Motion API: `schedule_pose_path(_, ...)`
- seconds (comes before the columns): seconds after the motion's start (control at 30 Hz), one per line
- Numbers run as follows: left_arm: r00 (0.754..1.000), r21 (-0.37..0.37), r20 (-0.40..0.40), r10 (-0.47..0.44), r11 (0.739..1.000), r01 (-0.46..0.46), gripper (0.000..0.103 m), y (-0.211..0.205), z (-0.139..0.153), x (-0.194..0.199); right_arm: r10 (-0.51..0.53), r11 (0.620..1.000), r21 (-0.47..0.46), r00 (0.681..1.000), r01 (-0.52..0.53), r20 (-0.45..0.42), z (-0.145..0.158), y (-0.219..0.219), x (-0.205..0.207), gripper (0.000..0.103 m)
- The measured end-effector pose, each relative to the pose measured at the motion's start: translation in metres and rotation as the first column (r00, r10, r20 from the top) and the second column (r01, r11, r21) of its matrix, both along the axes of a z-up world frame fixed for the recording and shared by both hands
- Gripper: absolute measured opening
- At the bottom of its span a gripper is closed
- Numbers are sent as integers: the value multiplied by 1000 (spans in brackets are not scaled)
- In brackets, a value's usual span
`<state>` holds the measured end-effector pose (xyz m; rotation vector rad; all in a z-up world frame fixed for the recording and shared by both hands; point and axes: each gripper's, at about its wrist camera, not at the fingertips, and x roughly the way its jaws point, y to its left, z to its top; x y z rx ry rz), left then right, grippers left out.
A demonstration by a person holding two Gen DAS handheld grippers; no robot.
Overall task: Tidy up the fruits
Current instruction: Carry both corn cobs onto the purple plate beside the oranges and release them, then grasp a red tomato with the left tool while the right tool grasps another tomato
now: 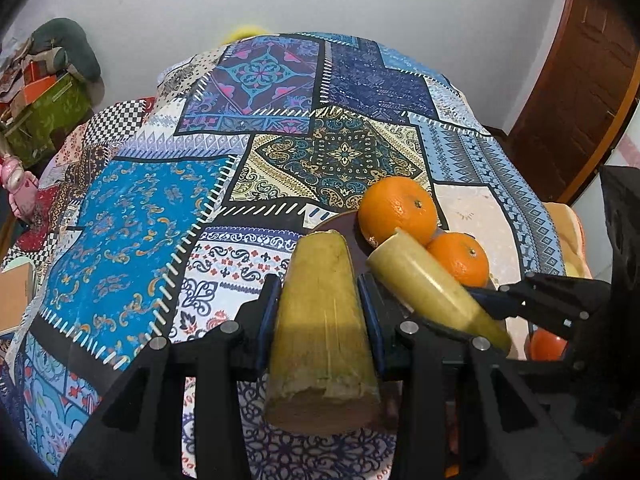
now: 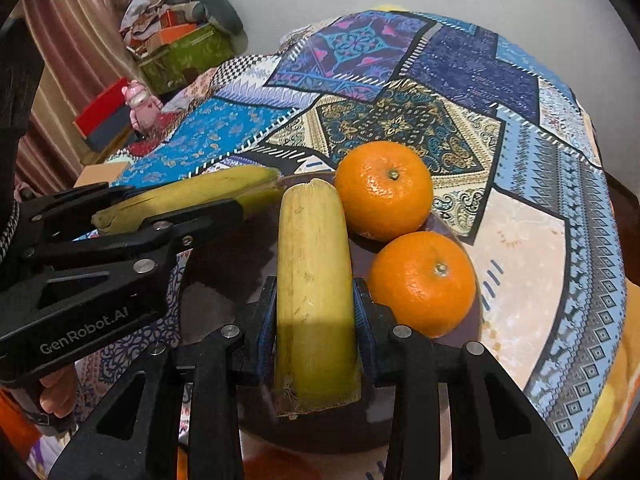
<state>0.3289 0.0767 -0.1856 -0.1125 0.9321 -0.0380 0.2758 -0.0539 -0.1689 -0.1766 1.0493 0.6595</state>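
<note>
**Q:** Is there any writing I could read?

**A:** Only one mark. On the side of my left gripper [image 2: 256, 208], seen from my right wrist camera, white letters spell "GenRobot.AI" on matte black plastic.

**Q:** What are your tools holding?

**A:** Each is closed on a piece of banana. My left gripper [image 1: 320, 304] clamps a stubby yellow-green banana piece [image 1: 320, 320] between blue pads, its near end ragged. My right gripper [image 2: 316, 316] clamps a longer banana piece [image 2: 314, 280], pale yellow with small scuffs, its far end rough and pointing at the plate.

**Q:** Where is the fruit, and how much room is there?

**A:** A dark round plate [image 2: 224, 272] sits near the front of a bed covered in a patchwork bedspread [image 2: 240, 136] of blue, cream and purple panels. Two glossy, dimpled oranges [image 2: 383, 189] [image 2: 423, 283] touch each other on the plate's right side. My right banana piece hangs over the plate just left of them. The plate's left half is bare, and the bedspread beyond lies open as far as the white wall.
</note>
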Motion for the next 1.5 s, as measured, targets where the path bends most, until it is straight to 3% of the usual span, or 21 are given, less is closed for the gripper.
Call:
schedule_pose_path(0.43,999,12,-46,-26,1000,27,39,-10,-15,8,6,1000,-28,998,-8,-67,-18,4,8,32)
schedule_pose_path(0.63,999,36,-17,-35,999,36,39,-15,-5,5,-2,1000,-15,998,1,-64,-13,0,8,33)
schedule_pose_path(1.17,996,37,58,-61,998,58,41,-18,48,-55,-103,994,49,990,98,100,49,-64,-32,35)
schedule_pose_path(1.33,995,30,62,-76,997,74,50,-29,54,-78,-152,988,55,980,146,127,54,-89,-49,43)
schedule_pose_path(1.5,994,15,37,-101,995,100,54,-47,45,-95,-198,980,41,973,194,120,47,-112,-61,45)
